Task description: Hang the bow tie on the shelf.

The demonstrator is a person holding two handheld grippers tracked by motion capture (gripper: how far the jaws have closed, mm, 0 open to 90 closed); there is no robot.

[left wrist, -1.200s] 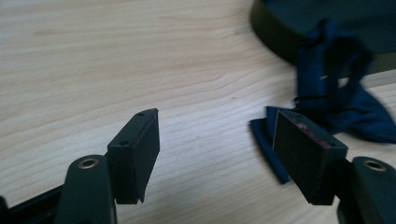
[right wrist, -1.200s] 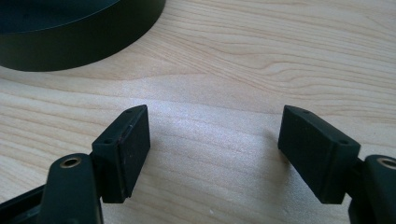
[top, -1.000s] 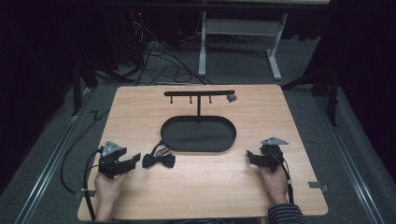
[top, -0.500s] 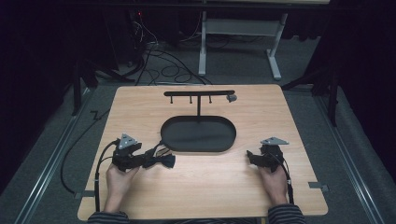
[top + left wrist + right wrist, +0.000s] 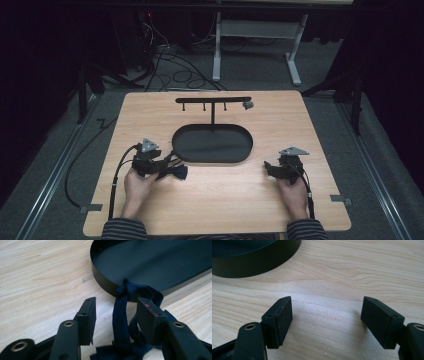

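Your left hand-held gripper [image 5: 116, 315] has just been closing, its jaws astride the dark blue bow tie [image 5: 122, 322] but not yet pressing it; the tie lies on the table [image 5: 225, 200], its strap end touching the wall of the black oval tray [image 5: 105, 285]. Your right hand-held gripper [image 5: 327, 315] rests wide open over bare wood, well apart, near the tray's other end.

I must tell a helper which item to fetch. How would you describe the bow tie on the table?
Find the black oval tray at the middle of the wooden table. Just off its near-left rim lies the dark navy fabric bow tie, the one soft cloth thing there, between the open left tongs.
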